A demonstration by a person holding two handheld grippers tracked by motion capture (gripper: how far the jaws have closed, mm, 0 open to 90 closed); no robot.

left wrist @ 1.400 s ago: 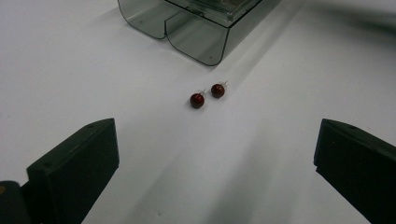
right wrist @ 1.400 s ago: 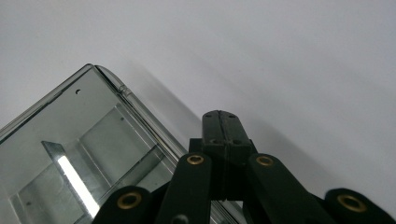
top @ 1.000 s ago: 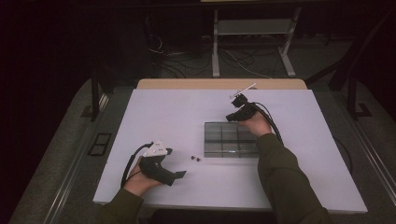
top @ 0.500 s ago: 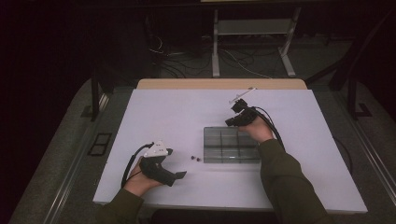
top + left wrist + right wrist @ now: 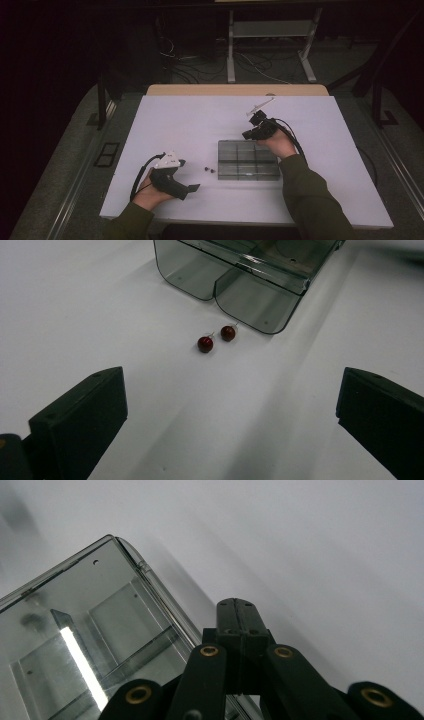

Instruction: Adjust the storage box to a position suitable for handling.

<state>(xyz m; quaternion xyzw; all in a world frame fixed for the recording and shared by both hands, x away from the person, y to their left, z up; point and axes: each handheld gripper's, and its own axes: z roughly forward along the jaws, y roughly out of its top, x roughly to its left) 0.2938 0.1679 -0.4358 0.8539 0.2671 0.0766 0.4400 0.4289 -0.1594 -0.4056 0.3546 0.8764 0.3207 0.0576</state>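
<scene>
Two red stud earrings [image 5: 216, 339] lie on the table just before the clear compartment box [image 5: 250, 280] | dead ahead of your left gripper [image 5: 192, 188], jaws spread, nearer | right gripper [image 5: 239, 611] clenched empty at box's far edge

The left gripper [image 5: 227, 430] holds its two black jaws spread wide, one at each lower corner, with bare white tabletop [image 5: 75, 305] between them. Ahead lie two small dark-red round beads [image 5: 216, 339], just beside each other, each with a thin pale stem. Just beyond them stands a clear grey-tinted plastic compartment box [image 5: 240, 275], its rounded corner nearest the beads, apart from them.
</scene>
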